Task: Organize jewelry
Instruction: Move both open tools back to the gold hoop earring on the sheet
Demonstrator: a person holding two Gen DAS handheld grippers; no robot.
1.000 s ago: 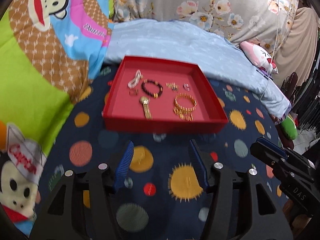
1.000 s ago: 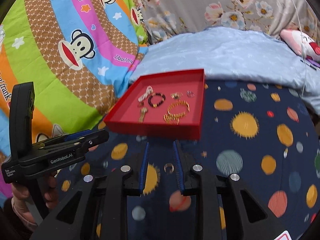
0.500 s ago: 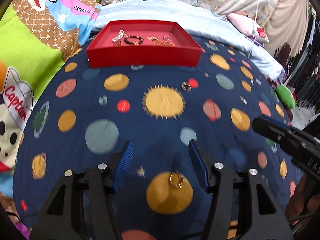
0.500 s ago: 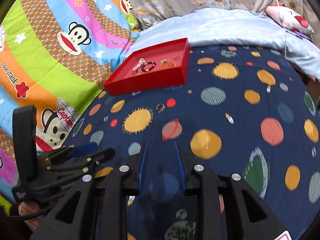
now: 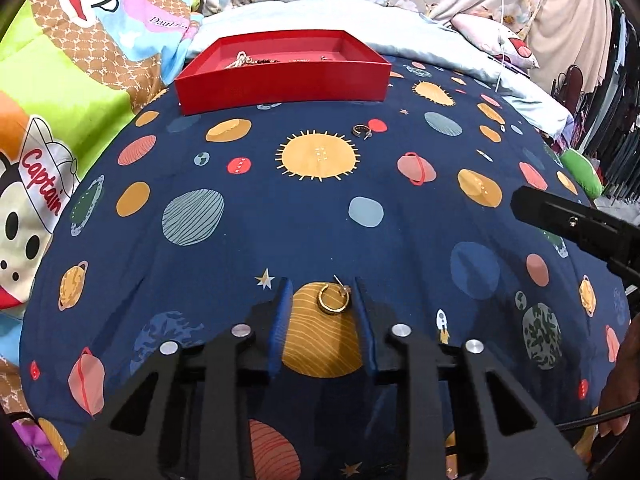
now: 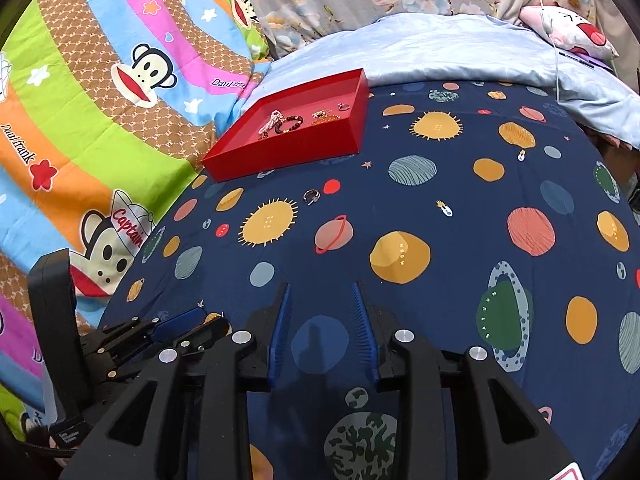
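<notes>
left wrist: gold hoop earring (image 5: pixel 334 299) lies between open left gripper (image 5: pixel 322 294) fingers.

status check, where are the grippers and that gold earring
Left gripper open, straddling gold earring on blanket. Right gripper open, empty. Second earring loose near red tray. Nothing blocking.

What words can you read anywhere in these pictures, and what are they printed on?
"Captain": monkey's hat on the striped blanket.
"Daul frank": same blanket.
"SATURN": green ringed planet on the navy planet sheet.
Label on the left hand-held gripper: too small to read.
</notes>
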